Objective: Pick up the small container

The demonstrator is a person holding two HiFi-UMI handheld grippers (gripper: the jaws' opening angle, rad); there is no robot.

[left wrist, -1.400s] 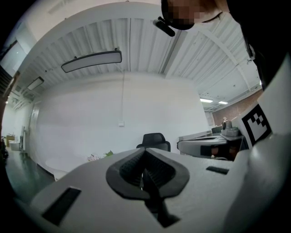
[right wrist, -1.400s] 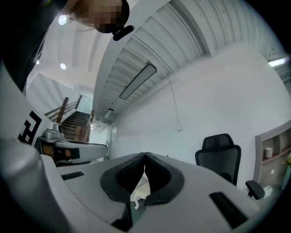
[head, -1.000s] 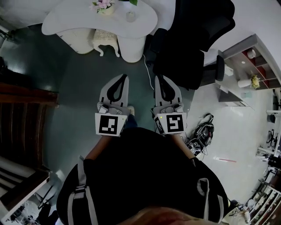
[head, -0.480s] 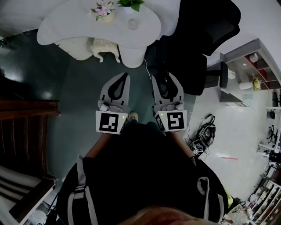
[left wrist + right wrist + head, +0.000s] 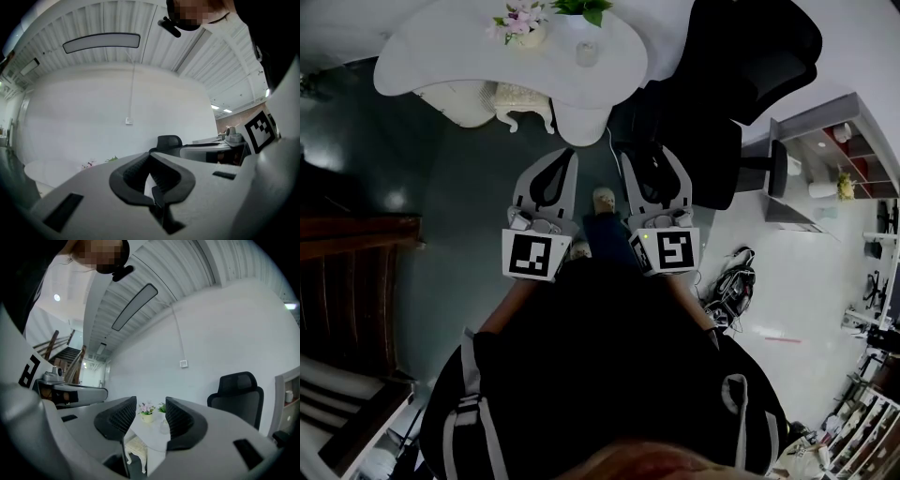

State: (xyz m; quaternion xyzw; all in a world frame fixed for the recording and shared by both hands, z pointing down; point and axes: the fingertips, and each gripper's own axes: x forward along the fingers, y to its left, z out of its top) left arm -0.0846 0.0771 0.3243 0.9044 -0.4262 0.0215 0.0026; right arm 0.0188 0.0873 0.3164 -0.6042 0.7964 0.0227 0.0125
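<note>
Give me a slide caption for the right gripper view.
Right gripper, jaws just opening and empty, faces a white curved table bearing a pink potted flower and small clear glass container.

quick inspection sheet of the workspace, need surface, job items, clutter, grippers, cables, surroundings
surface: white table, curved edge, ahead of both grippers
job's things: small clear container standing on the table, untouched
clutter: flower pot and green plant at the table's far edge
grippers: left gripper shut, empty; right gripper open, jaws have just been opening, nothing between them
cables: white cord by the table base; dark cable bundle on the floor
surroundings: black office chair, white stool under the table, shelf unit, wooden stairs
</note>
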